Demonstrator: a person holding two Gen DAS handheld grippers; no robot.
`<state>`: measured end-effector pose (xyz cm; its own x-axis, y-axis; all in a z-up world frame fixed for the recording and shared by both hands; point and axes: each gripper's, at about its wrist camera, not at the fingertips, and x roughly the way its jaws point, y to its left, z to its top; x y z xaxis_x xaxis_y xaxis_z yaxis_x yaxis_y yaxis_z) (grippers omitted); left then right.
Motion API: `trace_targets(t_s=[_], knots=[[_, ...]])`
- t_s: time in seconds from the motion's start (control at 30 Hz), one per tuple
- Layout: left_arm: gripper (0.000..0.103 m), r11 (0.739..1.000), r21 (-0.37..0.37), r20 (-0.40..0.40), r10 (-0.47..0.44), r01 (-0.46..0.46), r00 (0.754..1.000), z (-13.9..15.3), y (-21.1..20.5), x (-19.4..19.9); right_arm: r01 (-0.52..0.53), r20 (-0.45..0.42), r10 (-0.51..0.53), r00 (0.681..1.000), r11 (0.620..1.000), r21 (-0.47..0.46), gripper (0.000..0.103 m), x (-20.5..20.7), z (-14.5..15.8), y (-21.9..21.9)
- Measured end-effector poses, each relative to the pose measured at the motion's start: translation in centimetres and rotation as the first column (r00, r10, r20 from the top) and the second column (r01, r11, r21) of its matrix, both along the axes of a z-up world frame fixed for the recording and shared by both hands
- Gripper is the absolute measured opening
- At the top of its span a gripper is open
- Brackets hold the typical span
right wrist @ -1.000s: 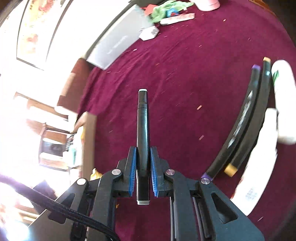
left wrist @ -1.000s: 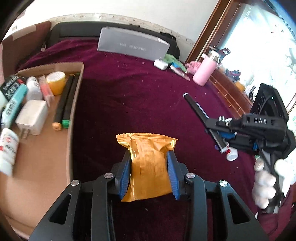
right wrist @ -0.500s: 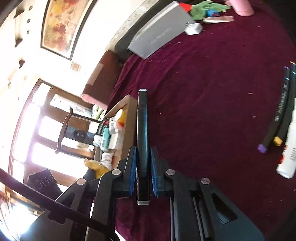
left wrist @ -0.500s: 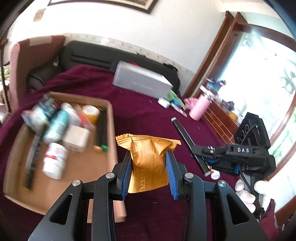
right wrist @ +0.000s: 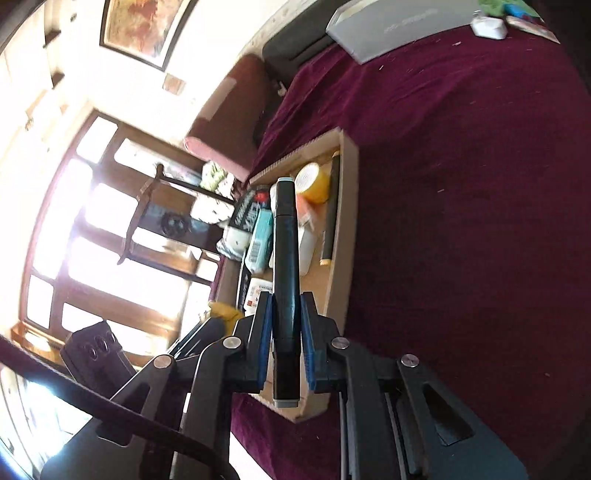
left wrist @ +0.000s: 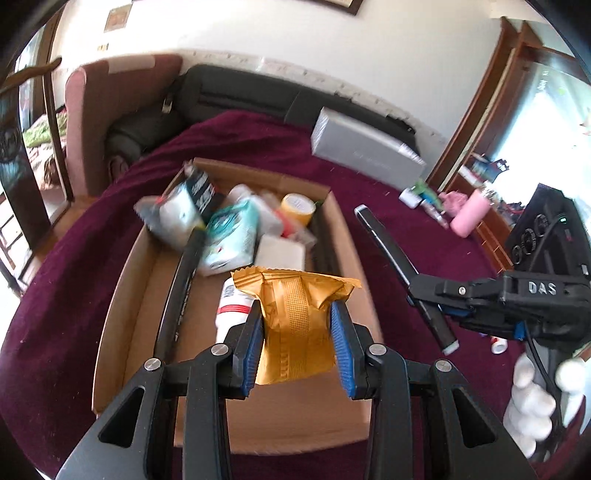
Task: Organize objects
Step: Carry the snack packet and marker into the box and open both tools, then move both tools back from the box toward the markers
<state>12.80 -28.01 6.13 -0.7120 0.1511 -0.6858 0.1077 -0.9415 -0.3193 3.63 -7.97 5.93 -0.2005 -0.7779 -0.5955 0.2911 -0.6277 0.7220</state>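
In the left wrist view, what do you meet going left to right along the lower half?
Cardboard box → gold snack packet in the left claw → black marker in the right claw → gloved hand.

Room around a maroon-covered bed

A maroon bedspread (left wrist: 424, 236) covers the bed; a black bag (left wrist: 236, 96) lies along the wall behind it. A padded pinkish-brown chair (left wrist: 110, 110) stands at the corner, a framed painting (right wrist: 144, 29) hangs on the white wall, and a bright wood-framed window (right wrist: 103, 236) glares.
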Motion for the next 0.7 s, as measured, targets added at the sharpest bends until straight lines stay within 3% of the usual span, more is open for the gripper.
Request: trace_targets(t_s=[0.23,0.4,0.53,0.6,0.7], knots=[[0.031,1.0,-0.003,0.055,0.001,-0.001,0.999,-1.5,-0.6,-2.2,-0.017,-0.036,0.022,0.999,0.989,0.145,0.013,-0.7,-1.3,-4.6],[0.032,0.999,0.053,0.043,0.002,-0.004,0.999,-1.6,-1.5,-2.2,-0.014,-0.09,0.036,0.995,0.97,0.241,0.016,-0.5,-1.3,-6.0],[0.032,0.994,0.109,0.043,0.024,-0.029,0.999,-1.0,-2.7,-1.6,-0.035,-0.074,0.053,0.996,0.972,0.23,0.016,-0.3,-1.6,-5.7],[0.042,0.99,0.135,0.028,0.042,-0.046,0.999,-0.3,-3.3,-1.1,-0.034,-0.091,0.056,0.994,0.974,0.224,0.016,0.0,-1.2,-5.4],[0.046,0.99,0.128,0.006,0.054,-0.055,0.999,0.6,-3.5,-0.2,-0.012,-0.15,0.043,0.988,0.979,0.204,0.021,0.4,-0.2,-5.0]])
